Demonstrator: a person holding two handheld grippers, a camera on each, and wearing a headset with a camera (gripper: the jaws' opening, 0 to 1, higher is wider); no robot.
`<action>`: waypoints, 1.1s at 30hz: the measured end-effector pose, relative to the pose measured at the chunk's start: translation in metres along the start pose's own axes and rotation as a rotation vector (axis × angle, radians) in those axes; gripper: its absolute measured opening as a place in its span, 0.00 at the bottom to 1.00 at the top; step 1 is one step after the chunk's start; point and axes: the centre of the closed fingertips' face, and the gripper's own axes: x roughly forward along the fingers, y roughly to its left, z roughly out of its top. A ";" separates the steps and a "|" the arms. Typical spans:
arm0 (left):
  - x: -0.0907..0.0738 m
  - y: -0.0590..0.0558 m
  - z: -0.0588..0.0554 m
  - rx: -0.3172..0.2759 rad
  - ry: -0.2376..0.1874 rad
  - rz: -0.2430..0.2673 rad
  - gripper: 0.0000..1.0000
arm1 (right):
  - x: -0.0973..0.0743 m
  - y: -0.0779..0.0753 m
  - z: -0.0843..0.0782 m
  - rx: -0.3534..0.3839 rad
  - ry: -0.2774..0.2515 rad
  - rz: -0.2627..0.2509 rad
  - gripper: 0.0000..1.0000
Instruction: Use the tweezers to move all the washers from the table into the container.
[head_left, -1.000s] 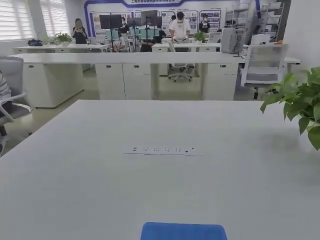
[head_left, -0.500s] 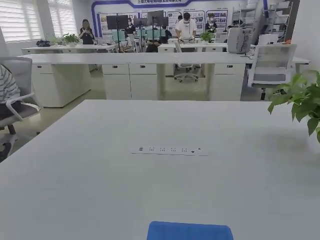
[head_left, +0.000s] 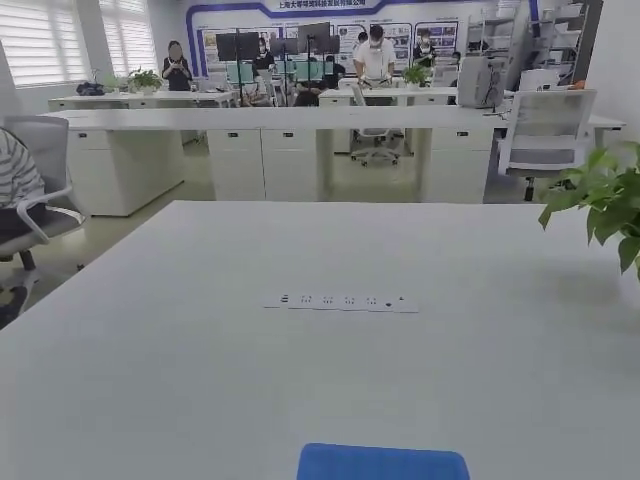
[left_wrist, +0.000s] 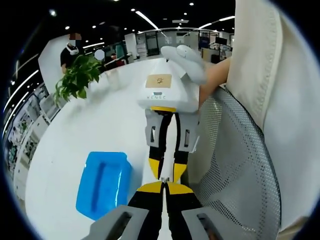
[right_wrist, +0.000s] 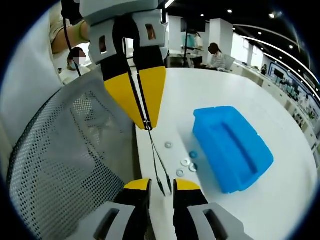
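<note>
Several small washers (right_wrist: 185, 162) lie on the white table (right_wrist: 200, 100) beside a blue container (right_wrist: 232, 147), near the table's edge. The container (head_left: 382, 462) also sits at the near edge in the head view and lies to the left (left_wrist: 102, 182) in the left gripper view. My left gripper (right_wrist: 146, 125) is shut on the thin metal tweezers (right_wrist: 156, 160), which point down toward the right gripper. My right gripper (right_wrist: 161, 186) is open by a narrow gap, with the tweezers' tips between its jaws. In the left gripper view the left gripper (left_wrist: 164, 184) faces the right gripper (left_wrist: 167, 169) tip to tip.
A grey mesh chair back (right_wrist: 65, 150) stands just off the table's edge, close behind both grippers (left_wrist: 235, 165). A power strip (head_left: 340, 300) is set in the table's middle. A green plant (head_left: 600, 200) stands at the right. Desks, chairs and people fill the room behind.
</note>
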 end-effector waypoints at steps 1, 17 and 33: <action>0.001 0.000 0.001 0.002 -0.002 -0.002 0.00 | 0.000 0.000 -0.001 -0.007 0.006 -0.003 0.13; -0.001 0.006 0.012 0.058 0.013 -0.007 0.00 | 0.011 -0.012 0.009 0.001 -0.032 -0.007 0.07; -0.002 0.024 0.003 0.068 0.064 -0.010 0.00 | 0.023 -0.021 0.016 0.033 -0.068 0.021 0.08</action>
